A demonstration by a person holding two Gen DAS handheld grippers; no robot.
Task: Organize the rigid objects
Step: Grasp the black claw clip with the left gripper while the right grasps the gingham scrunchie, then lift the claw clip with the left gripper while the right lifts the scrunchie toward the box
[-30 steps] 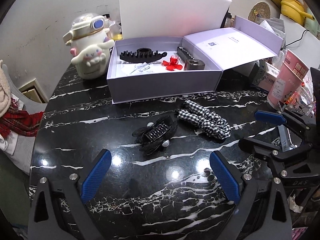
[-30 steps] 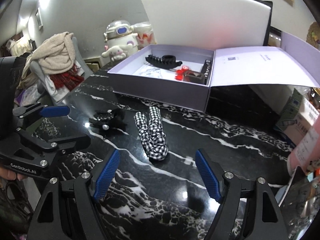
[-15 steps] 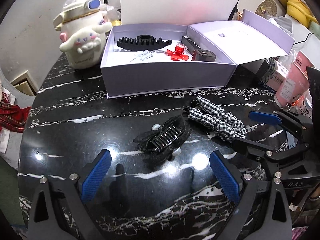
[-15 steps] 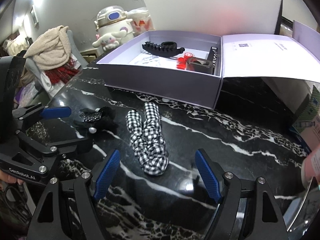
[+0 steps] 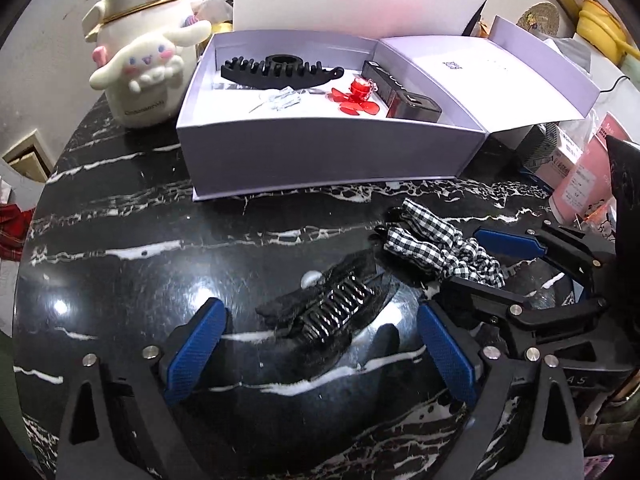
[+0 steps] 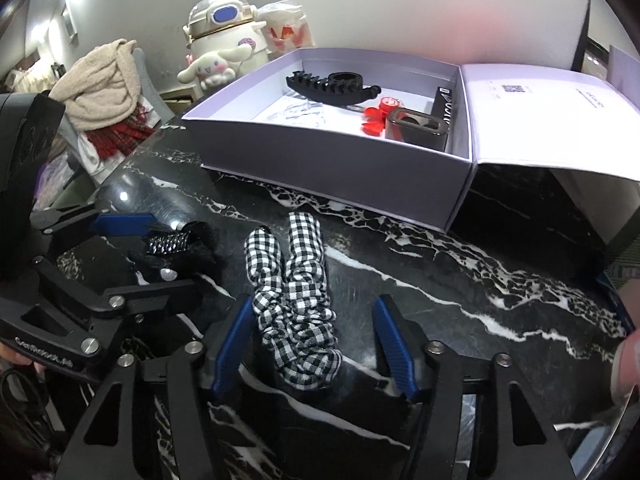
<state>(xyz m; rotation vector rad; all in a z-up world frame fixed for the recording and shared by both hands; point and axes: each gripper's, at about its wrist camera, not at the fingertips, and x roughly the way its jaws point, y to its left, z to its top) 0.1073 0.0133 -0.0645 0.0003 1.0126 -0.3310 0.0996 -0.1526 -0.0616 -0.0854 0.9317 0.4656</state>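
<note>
Down on the black marble tabletop point(image 5: 120, 240), the left hand-held gripper point(image 5: 320, 346) tilts steeply toward a black hair clip point(image 5: 332, 308), which lies between its blue pads point(image 5: 196, 344) without touching either; the jaws stand wide, having just eased inward slightly. The right hand-held gripper point(image 6: 316, 344) straddles the near end of a black-and-white checked scrunchie point(image 6: 296, 300). Its jaws have just been closing and stand partly spread: the left pad is just beside the fabric, the right pad stands apart from it, and nothing is pinched. Both lean forward and down, side by side. Beyond them sits an open lilac box point(image 5: 320, 152) holding a large black claw clip point(image 5: 280, 70), a red flower clip point(image 5: 356, 96) and a dark rectangular piece point(image 5: 412, 104). "GenRobot.AI" is printed on the left tool's body in the right wrist view. A white character jar point(image 5: 148, 52) stands left of the box.
</note>
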